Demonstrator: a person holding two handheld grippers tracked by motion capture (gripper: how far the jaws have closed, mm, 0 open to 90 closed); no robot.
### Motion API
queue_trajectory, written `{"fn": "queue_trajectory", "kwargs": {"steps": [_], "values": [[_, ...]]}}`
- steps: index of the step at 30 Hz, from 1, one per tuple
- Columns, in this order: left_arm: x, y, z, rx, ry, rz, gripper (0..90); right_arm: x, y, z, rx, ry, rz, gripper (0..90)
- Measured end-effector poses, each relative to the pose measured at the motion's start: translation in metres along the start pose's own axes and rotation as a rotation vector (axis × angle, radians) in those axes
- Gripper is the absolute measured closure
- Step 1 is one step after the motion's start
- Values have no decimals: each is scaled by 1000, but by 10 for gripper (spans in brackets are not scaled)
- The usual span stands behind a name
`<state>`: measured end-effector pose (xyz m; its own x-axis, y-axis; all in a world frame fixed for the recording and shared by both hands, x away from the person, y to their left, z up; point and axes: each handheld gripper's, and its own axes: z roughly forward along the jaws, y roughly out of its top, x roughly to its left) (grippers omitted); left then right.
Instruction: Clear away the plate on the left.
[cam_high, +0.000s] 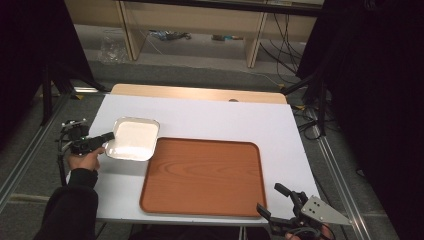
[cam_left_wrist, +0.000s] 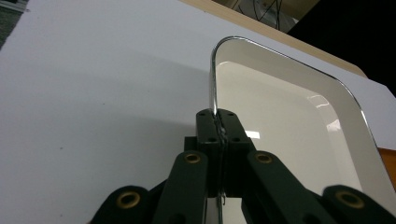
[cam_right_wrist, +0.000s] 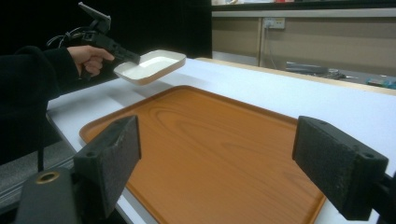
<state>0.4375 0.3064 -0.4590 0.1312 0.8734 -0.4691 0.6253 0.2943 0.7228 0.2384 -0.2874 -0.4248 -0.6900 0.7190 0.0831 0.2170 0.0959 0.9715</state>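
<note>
Over table's left edge, left gripper (cam_high: 107, 136) pinching dish (cam_high: 134, 138) rim, lifted clear; needs level carry onto tray (cam_high: 202, 202) (right gripper (cam_high: 275, 201) spread, idle).

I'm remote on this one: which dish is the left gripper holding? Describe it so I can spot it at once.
Start at the big wooden tray in the middle of the white table. Just off its far left corner hangs a shallow white dish, lifted clear, its rim pinched by the left gripper. It is square with rounded corners.

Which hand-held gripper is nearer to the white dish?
Left. The left hand-held gripper clamps the white dish's rim; the right hand-held gripper is far away, beyond the wooden tray.
</note>
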Motion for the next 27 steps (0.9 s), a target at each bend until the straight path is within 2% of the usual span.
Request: {"fn": "queue_trajectory", "kwargs": {"steps": [2, 6, 7, 11, 13, 14, 16, 18, 23, 26, 27], "values": [[-2, 0, 0, 6, -1, 6, 884, 0, 0, 0, 1, -1, -2, 164], [-10, -1, 1, 15, -31, 16, 884, 0, 0, 0, 5, 4, 3, 164], [-15, -1, 1, 19, -57, 13, 885, 0, 0, 0, 2, -1, 0, 164], [-24, -2, 2, 27, -80, 31, 885, 0, 0, 0, 1, 0, -3, 164], [-34, -4, 4, 37, -116, 36, 884, 0, 0, 0, 1, -1, -3, 164], [-34, -4, 4, 37, -116, 36, 885, 0, 0, 0, 1, -1, -3, 164], [-43, -6, 8, 58, -141, 60, 885, 0, 0, 0, 5, 4, 2, 164], [-47, -7, 9, 62, -146, 64, 884, 0, 0, 0, 6, 4, 2, 165], [-65, -13, 15, 89, -199, 96, 884, 0, 0, 0, 1, 1, 1, 164], [-71, -15, 17, 98, -210, 108, 885, 0, 0, 0, 1, 1, 1, 164], [-77, -18, 20, 111, -223, 122, 884, 0, 0, 0, 1, 1, 2, 164]]}}
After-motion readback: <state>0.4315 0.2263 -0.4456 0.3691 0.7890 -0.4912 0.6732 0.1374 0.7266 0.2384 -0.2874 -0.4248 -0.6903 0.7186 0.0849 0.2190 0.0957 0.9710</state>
